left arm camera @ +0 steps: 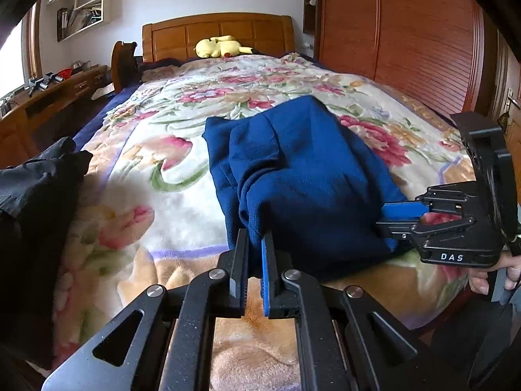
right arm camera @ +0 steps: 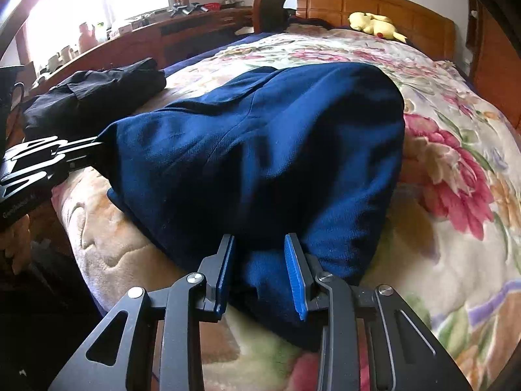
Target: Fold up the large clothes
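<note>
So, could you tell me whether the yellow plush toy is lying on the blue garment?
No, the yellow plush toy lies by the headboard, apart from the blue garment.

light: daylight via window [right arm camera: 97, 3], blown out | shadows: soft | edges: fisheye bending, dark corners | focus: mildly soft

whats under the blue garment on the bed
The flowered blanket shows around the blue garment, which lies on it. What lies beneath its raised middle is covered and cannot be seen.
</note>
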`<state>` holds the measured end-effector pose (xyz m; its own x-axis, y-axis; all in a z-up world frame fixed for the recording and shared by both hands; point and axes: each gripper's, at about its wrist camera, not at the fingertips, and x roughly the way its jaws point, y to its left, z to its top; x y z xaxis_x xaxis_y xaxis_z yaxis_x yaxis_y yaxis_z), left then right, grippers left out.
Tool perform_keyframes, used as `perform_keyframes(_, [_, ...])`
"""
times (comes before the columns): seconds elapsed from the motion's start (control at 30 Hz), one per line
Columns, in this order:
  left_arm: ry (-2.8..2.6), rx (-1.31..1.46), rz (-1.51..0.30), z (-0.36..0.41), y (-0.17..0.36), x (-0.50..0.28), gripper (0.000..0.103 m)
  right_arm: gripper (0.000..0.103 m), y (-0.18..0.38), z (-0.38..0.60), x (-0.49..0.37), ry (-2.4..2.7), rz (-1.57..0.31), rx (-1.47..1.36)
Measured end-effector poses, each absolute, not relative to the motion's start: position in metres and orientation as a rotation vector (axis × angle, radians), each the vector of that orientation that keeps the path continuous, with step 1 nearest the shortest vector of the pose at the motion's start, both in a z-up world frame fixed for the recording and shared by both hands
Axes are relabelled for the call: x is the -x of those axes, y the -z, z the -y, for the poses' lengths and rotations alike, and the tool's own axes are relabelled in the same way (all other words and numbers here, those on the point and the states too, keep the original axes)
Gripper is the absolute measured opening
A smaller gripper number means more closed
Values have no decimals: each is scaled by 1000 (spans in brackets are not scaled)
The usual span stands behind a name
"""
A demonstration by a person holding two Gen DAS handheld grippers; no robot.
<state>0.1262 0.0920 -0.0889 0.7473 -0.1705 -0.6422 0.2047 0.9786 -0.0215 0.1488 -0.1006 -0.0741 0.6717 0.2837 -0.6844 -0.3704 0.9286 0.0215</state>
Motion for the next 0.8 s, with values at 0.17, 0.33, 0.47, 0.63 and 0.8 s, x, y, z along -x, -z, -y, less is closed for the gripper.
perform_keyframes(0.17, [186,-68,-708,-92,91,-127,7,33,52,119,-131,-323,-699,129])
perform_keyframes(0.33, [198,-73,-725,-91,93,-126,7,32,81,128,-139,-379,-784,114])
perform_keyframes(0.47, [195,-55,-724,-93,92,-126,7,33,85,119,-141,-359,-779,171])
perform_keyframes(0.63, [177,-17,-693,-97,82,-112,12,33,63,125,-142,-392,-769,174])
perform_keyframes(0.8, [184,13,-668,-101,80,-101,38,39,49,143,-168,-384,-735,190])
